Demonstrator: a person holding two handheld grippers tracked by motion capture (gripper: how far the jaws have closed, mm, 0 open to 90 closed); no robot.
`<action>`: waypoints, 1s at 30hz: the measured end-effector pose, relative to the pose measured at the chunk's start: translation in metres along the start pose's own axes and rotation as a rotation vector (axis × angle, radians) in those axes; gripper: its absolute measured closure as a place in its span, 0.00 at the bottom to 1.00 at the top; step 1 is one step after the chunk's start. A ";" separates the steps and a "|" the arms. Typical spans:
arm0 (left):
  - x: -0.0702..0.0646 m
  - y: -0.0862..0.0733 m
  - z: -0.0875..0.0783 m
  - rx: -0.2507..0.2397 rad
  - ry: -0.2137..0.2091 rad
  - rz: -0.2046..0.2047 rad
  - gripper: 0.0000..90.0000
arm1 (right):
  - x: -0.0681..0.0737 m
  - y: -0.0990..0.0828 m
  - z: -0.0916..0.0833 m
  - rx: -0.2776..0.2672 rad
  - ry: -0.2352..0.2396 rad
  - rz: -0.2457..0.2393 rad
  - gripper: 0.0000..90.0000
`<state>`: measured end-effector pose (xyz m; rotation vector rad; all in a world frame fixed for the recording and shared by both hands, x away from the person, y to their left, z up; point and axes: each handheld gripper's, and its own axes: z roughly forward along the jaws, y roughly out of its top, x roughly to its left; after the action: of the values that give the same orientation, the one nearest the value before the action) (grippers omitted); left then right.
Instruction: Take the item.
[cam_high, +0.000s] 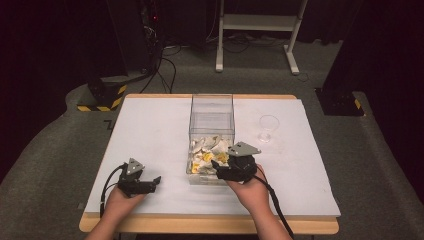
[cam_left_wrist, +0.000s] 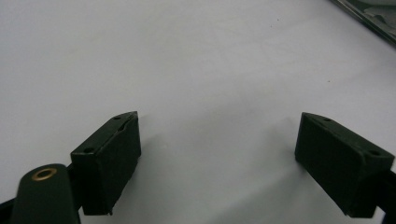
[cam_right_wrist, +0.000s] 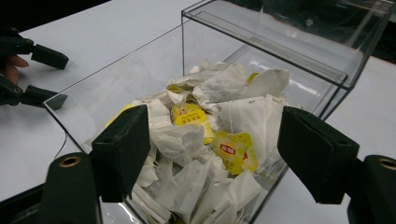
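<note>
**Desk:** Start with the high view. What have you got?

**Operator:** I see the white table (cam_high: 150, 130) across the middle of the frame. A clear box (cam_high: 211, 131) stands at centre, long side running up the frame, with a heap of tea bags (cam_high: 207, 152) in its lower half. A clear cup (cam_high: 268, 128) stands upright to the right of the box, apart from it. My right gripper (cam_high: 216, 165) sits at lower centre, over the box's lower right corner, tips pointing left over the bags. My left gripper (cam_high: 156, 180) is at lower left, low over the bare table and well apart from the box.

**Desk:** And the left gripper view?

**Operator:** The left gripper (cam_left_wrist: 217, 154) has its jaws spread wide, nothing between them but white table (cam_left_wrist: 196, 65). A sliver of the box (cam_left_wrist: 373, 21) cuts the upper right corner.

**Desk:** Right gripper view?

**Operator:** The right gripper (cam_right_wrist: 210, 154) stands wide too, one jaw at lower left, the other at lower right, above the open box (cam_right_wrist: 280, 42). The tea bags (cam_right_wrist: 210, 121) lie between and beyond the jaws: white paper pouches, a few yellow tags among them. I see no pad pressing on a bag, so nothing is held. The left gripper (cam_right_wrist: 39, 77) shows at the left edge, over the table (cam_right_wrist: 116, 28).
</note>
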<state>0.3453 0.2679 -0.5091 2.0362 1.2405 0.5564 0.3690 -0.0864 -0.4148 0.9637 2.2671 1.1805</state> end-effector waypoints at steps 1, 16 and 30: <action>0.000 0.000 0.000 0.000 0.000 0.000 0.17 | 0.001 0.000 0.002 0.005 0.002 0.005 0.30; 0.000 0.000 0.000 0.000 0.000 0.001 0.17 | -0.001 0.000 0.021 0.066 0.036 0.020 0.44; 0.000 0.000 0.000 0.000 0.000 0.001 0.17 | -0.003 -0.001 0.029 0.127 0.062 0.001 0.65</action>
<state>0.3453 0.2679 -0.5091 2.0370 1.2399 0.5561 0.3889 -0.0727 -0.4319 0.9879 2.4159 1.0919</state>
